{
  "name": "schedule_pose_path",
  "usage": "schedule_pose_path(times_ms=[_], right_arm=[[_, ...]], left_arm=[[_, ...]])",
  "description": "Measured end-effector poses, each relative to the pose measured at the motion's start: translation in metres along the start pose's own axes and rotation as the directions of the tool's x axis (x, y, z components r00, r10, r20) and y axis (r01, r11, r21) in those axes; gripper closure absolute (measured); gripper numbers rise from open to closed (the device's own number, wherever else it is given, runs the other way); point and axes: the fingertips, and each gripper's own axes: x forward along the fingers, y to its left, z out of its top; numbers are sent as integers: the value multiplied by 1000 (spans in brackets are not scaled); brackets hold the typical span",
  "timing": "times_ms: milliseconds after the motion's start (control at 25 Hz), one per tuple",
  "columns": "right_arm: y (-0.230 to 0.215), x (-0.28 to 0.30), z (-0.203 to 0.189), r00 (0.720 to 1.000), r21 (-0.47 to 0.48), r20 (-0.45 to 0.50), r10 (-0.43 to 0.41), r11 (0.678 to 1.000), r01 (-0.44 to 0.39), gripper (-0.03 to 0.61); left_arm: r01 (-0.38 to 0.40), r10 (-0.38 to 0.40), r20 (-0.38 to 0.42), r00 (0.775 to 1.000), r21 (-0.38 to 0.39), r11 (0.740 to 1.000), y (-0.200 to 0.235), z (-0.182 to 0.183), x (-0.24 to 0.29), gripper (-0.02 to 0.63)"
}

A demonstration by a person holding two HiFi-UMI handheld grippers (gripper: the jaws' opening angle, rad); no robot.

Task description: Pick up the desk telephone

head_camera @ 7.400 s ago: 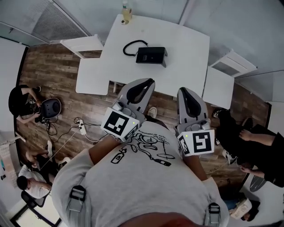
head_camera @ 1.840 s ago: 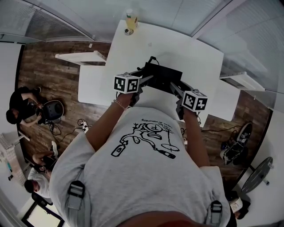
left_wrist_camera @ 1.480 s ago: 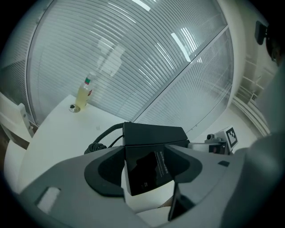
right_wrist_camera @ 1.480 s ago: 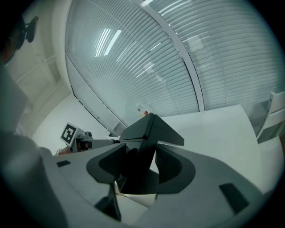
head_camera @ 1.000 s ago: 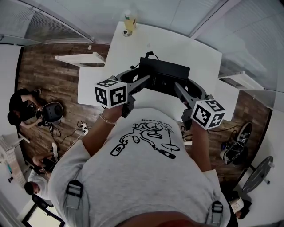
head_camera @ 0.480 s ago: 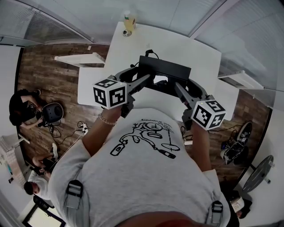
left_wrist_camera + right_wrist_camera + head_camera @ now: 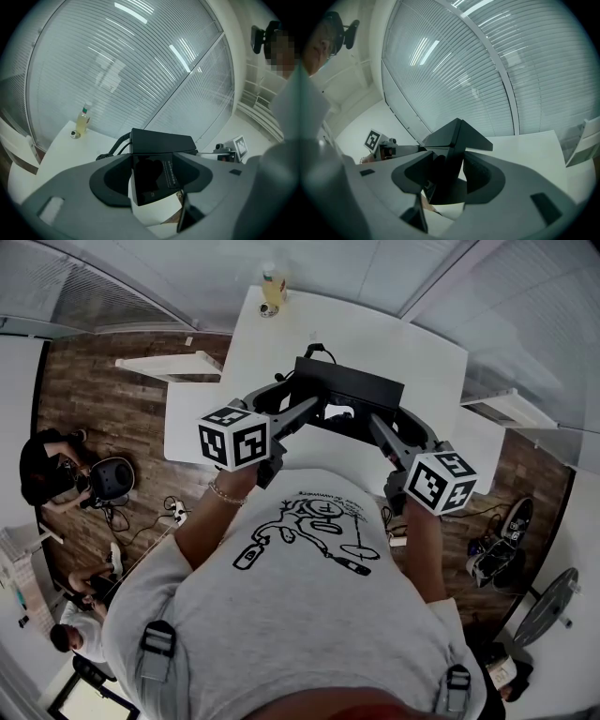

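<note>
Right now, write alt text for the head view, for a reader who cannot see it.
A person, seen from above, holds a black desk telephone raised over a white table, the left gripper and the right gripper each clamped on one end. A bottle stands at the table's far edge.

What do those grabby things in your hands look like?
Each is grey with two long dark-padded jaws: the left gripper and the right gripper. Each carries a white cube with black square markers. A bracelet circles the left wrist; sleeves are short, grey.
</note>
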Motion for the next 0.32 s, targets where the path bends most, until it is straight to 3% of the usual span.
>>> schedule_pose_path(times_ms=[320], right_arm=[[1, -5, -1, 1000, 0, 3, -3, 1000, 3, 383]], left_arm=[[4, -4, 2, 1000, -12, 1000, -3, -3, -1, 347]])
